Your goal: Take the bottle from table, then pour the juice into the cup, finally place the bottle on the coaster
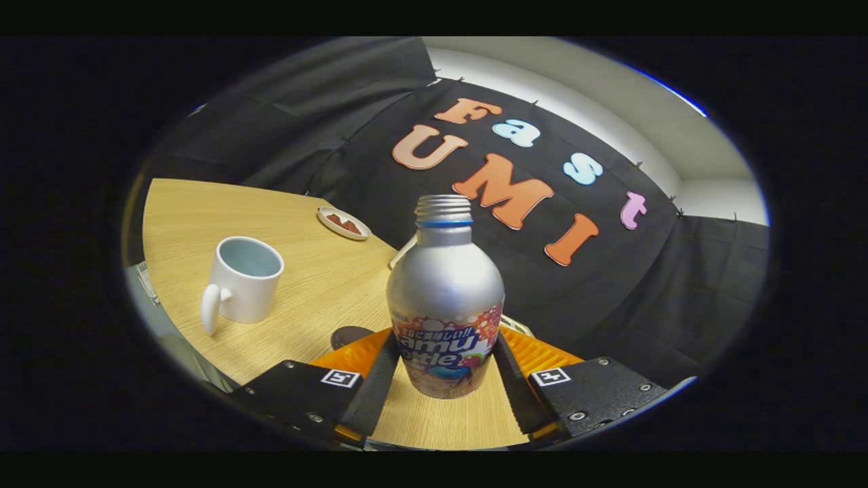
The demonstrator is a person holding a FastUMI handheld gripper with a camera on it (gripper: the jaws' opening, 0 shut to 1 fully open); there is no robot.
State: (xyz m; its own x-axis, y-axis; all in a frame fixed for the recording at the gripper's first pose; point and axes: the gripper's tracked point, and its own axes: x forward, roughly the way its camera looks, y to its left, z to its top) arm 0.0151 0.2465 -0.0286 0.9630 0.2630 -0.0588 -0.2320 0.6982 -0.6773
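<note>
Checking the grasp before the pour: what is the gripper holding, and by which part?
The gripper holds the uncapped silver metal bottle, both fingers pressing on opposite sides of its printed lower body.

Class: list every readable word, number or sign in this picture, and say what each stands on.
On the bottle, gripped between the tool fingers: a printed label, curved and partly cut off, no whole word reads.
On the tool: square markers, patterns rather than text.
On the cup: none.

Gripper view: rides on gripper (pixel 444 376), facing forward, tilted. Very near bottle (pixel 445 308) between fingers (pixel 373 386). Table (pixel 319 285) and cup (pixel 242 281) beyond bottle.
</note>
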